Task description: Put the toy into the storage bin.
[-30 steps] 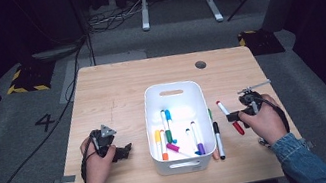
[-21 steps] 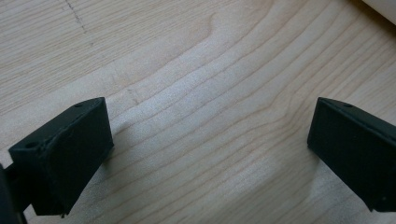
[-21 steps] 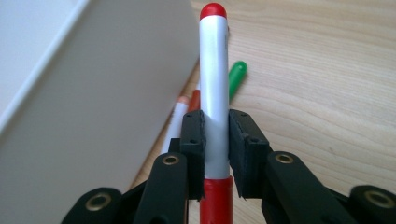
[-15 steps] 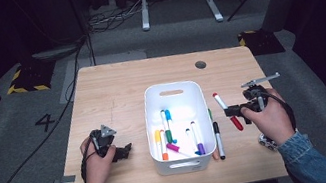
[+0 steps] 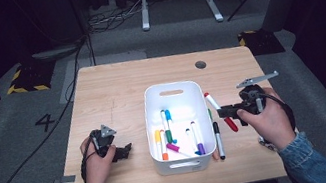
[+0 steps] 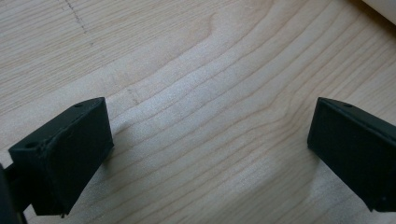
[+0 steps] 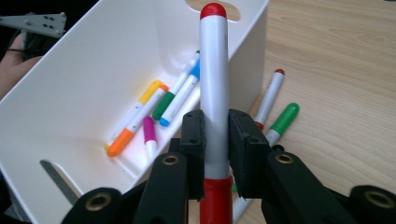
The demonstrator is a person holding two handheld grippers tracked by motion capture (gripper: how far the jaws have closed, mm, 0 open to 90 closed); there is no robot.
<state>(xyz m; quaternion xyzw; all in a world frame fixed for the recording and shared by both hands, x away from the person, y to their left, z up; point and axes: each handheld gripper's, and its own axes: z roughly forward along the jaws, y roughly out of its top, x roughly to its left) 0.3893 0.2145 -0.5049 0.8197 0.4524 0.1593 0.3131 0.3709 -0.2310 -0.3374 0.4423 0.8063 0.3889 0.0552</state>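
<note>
My right gripper (image 5: 221, 110) hangs just right of the white bin (image 5: 152, 124), shut on a white marker with red ends (image 5: 214, 103). In the right gripper view both pads clamp the red marker (image 7: 214, 60) near its lower end, at the right gripper (image 7: 215, 140), and its red cap points over the bin's wall (image 7: 93, 70). Several coloured markers (image 5: 169, 126) lie inside the bin. My left gripper (image 5: 126, 151) rests on the table left of the bin. Its jaws stand wide apart over bare wood at the left gripper (image 6: 205, 140), with nothing between them.
A black marker (image 5: 217, 135) and a green one (image 7: 285, 119) lie on the wooden table (image 5: 111, 95) against the bin's right side. A small round grommet (image 5: 200, 64) sits near the far edge. The table's front edge is close to both forearms.
My right gripper has risen with the red marker in it and drifted a little to the right. The left gripper has stayed where it was.
</note>
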